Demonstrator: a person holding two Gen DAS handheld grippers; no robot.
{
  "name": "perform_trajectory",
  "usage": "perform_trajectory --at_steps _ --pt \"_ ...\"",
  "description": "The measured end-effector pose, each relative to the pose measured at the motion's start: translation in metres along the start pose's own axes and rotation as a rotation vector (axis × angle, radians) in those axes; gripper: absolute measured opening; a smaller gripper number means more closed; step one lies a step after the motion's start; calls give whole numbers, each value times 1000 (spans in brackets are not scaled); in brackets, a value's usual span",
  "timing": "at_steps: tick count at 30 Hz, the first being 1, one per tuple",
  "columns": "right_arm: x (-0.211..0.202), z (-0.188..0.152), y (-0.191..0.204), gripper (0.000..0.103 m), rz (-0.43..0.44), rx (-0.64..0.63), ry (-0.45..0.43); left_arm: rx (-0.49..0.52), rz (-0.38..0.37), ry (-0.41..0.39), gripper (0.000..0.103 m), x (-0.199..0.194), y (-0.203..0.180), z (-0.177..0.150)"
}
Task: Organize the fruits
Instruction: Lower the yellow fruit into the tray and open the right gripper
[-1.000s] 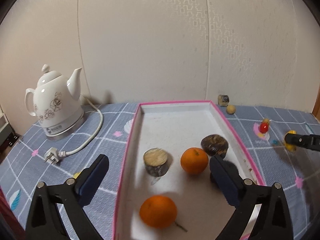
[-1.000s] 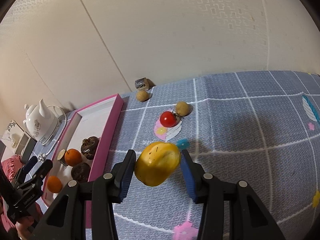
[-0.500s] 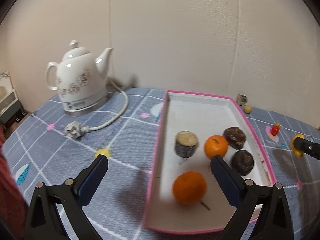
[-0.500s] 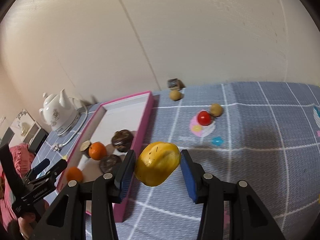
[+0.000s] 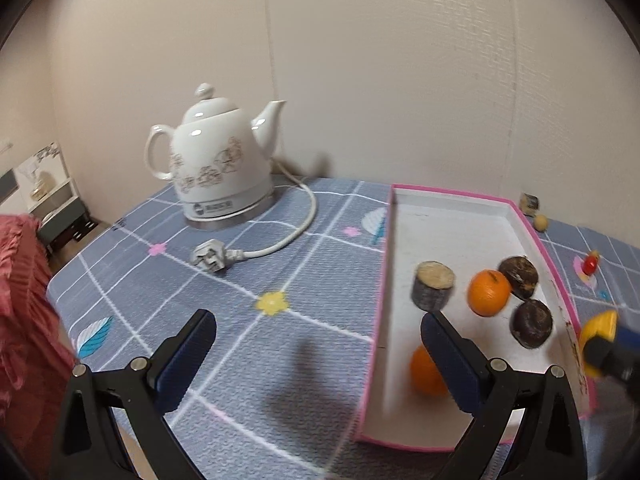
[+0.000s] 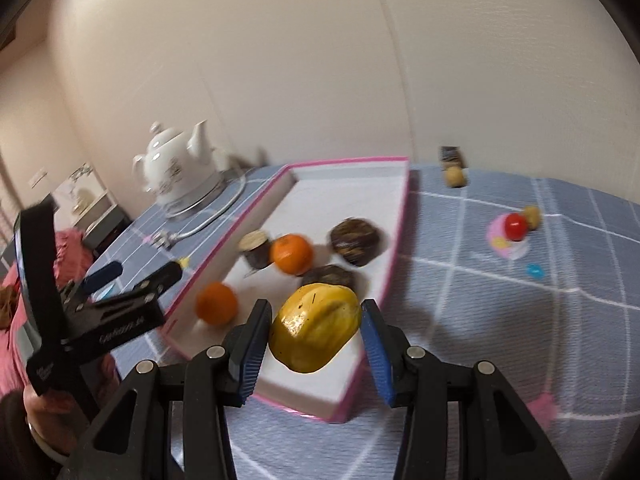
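Clearly clamped on the yellow fruit (image 6: 316, 326) by the right gripper (image 6: 316, 340), blue ribbed pads pressed to its two flanks, held above the near right corner of the pink-rimmed tray (image 6: 396, 240). Left gripper (image 5: 316, 356) spread wide and empty, over the tablecloth (image 5: 248, 336) just off the tray's left edge.

Likely light to moderate in weight; waxy, glossy skin with soft lengthwise ridges, so probably slippery and easily bruised. Best gripped across the broad middle, pads seated between ridges, with gentle pressure only.

Already in the tray: two oranges (image 6: 291, 253), round and dimpled; two dark brown fruits (image 6: 354, 240), rough and matte; one stubby cylinder (image 6: 256, 248) with a pale cut top, upright near the left wall. Tray floor white and flat, walls low and stiff.

Outside on the quilted grey-blue cloth, well apart toward the far right: a smooth red fruit (image 6: 515, 227) touching a small tan one (image 6: 532, 215), another tan ball (image 6: 455, 176) by the wall. Glazed white kettle (image 5: 216, 168) near the far left corner.
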State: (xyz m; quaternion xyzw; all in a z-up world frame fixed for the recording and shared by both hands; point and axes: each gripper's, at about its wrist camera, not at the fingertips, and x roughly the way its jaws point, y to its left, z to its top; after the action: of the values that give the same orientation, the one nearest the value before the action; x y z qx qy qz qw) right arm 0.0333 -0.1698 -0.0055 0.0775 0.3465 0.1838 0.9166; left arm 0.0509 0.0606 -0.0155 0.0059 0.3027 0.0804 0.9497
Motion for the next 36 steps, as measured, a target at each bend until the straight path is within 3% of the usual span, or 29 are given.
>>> perform_trajectory --at_steps 16,29,36 --pt "42 -4 37 47 26 -79 87 15 36 -4 103 3 8 0" --pt "52 -7 37 47 -11 -82 132 -55 -66 74 103 13 14 -1" --pt "36 0 28 48 3 -45 76 -120 -132 99 103 15 18 -3"
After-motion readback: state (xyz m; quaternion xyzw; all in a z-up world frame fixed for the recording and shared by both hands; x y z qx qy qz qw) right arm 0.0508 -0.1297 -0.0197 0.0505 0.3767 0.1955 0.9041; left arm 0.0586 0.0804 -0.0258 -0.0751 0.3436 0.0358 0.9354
